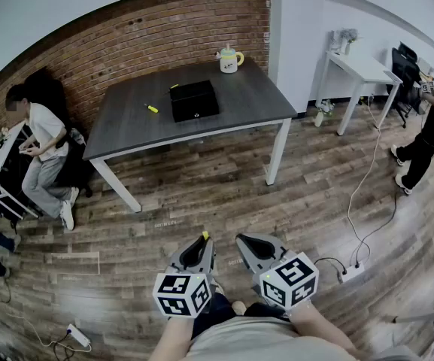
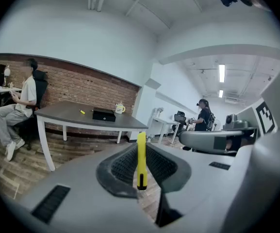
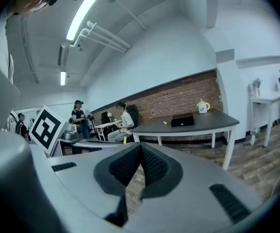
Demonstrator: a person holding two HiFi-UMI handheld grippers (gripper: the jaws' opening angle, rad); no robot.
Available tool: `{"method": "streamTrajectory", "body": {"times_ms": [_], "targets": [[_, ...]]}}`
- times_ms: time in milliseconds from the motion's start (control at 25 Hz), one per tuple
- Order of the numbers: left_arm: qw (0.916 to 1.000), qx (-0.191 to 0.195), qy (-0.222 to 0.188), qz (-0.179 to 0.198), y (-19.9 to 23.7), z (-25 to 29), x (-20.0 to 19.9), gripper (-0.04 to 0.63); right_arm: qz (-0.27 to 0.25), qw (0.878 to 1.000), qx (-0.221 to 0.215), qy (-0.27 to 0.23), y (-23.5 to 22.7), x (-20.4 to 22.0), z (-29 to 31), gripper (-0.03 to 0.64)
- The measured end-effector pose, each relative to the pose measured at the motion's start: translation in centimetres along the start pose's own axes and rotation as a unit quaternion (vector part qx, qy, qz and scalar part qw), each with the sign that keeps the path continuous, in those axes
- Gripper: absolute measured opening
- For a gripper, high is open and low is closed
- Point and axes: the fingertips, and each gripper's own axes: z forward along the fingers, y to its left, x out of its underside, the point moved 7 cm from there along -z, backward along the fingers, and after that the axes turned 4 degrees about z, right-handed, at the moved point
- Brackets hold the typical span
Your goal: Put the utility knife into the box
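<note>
Across open floor from one box [image 1: 194, 100] on the table [image 1: 254, 96], our left gripper [image 1: 204, 238] pinches one utility knife [image 2: 141, 159]; right gripper [image 1: 244, 241] closed

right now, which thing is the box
By the red brick wall stands a dark grey table with white legs. The flat black rectangular box lies mid-table, bigger and darker than the small yellow item and pale lidded mug.

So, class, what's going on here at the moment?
A person stands some way back from the table, a gripper in each hand. The left gripper is shut on a yellow utility knife; the right gripper is shut and empty. The black box sits on the table, not yet reached.
</note>
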Motion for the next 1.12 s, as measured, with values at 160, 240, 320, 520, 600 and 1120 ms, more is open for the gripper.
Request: {"method": "streamTrajectory", "body": {"times_ms": [160, 240, 320, 520, 600, 1120], "targets": [[1.0, 0.0, 0.0, -0.001, 0.1, 0.0, -0.2, 0.064, -0.002, 1.0, 0.0, 0.003, 0.0, 0.0, 0.0, 0.006], [1.0, 0.005, 0.002, -0.002, -0.1, 0.1, 0.0, 0.064, -0.001, 1.0, -0.003, 0.001, -0.1, 0.2, -0.2, 0.006], [1.0, 0.005, 0.003, -0.004, -0.3, 0.0, 0.1, 0.064, -0.001, 1.0, -0.008, 0.005, -0.1, 0.4, -0.3, 0.006], [1.0, 0.006, 0.006, -0.004, -0.5, -0.1, 0.4, 0.064, 0.019, 1.0, -0.015, -0.005, -0.5, 0.7, 0.0, 0.006], [0.9999, 0.004, 0.007, -0.006, -0.7, -0.2, 0.7, 0.064, 0.036, 0.999, -0.008, -0.018, -0.8, 0.6, -0.3, 0.008], [0.9997, -0.01, 0.021, -0.01, 0.6, 1.1, 0.8, 0.064, 0.076, 0.997, -0.011, -0.007, -2.5, 1.4, 1.1, 0.008]]}}
